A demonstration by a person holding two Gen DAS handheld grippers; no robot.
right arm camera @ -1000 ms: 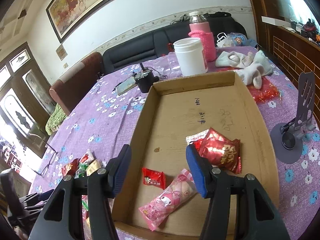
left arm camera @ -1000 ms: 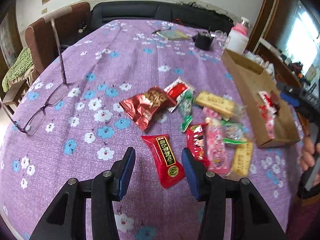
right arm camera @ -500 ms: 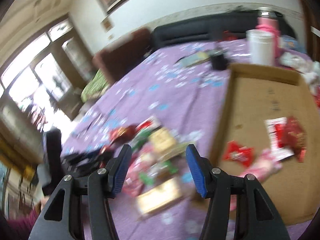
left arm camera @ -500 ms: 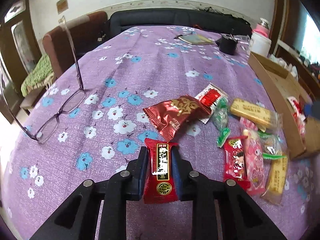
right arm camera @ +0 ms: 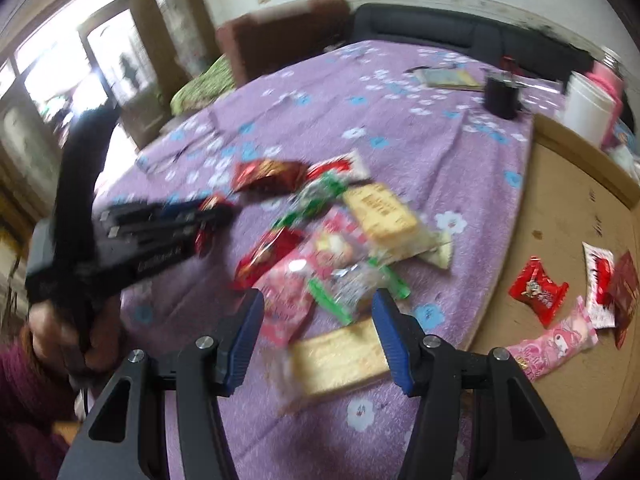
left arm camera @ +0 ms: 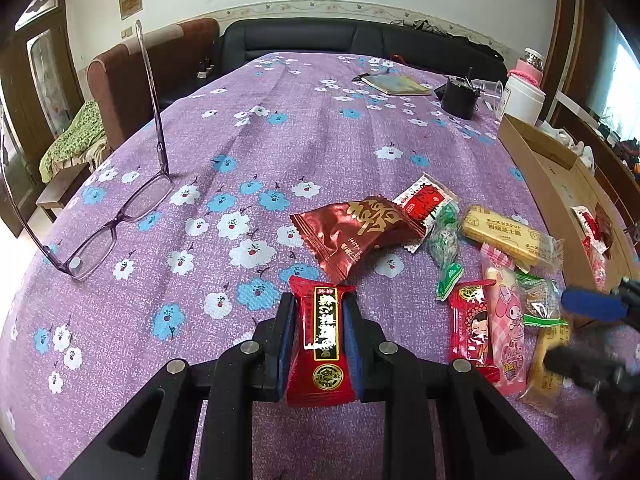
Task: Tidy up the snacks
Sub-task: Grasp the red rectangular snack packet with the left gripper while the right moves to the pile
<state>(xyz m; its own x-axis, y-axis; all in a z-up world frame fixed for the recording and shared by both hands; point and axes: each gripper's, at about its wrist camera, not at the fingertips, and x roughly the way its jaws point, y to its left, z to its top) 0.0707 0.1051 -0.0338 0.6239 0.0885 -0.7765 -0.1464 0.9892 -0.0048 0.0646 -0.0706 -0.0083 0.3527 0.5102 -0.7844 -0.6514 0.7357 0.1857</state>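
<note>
Lower centre of the left wrist view: our left gripper (left arm camera: 319, 320) clamps the red snack packet (left arm camera: 322, 342). Our right gripper (right arm camera: 318, 334) hangs open over the snack pile (right arm camera: 340, 248), left of the cardboard tray (right arm camera: 560, 208).

Both handheld grippers look alike: left gripper (left arm camera: 319, 312) and right gripper (right arm camera: 318, 314) have black plastic angular frames with triangular cut-outs, round silver screws at the pivots, blue rubber finger pads. Person's sleeve (right arm camera: 24, 384) is dark maroon.
</note>
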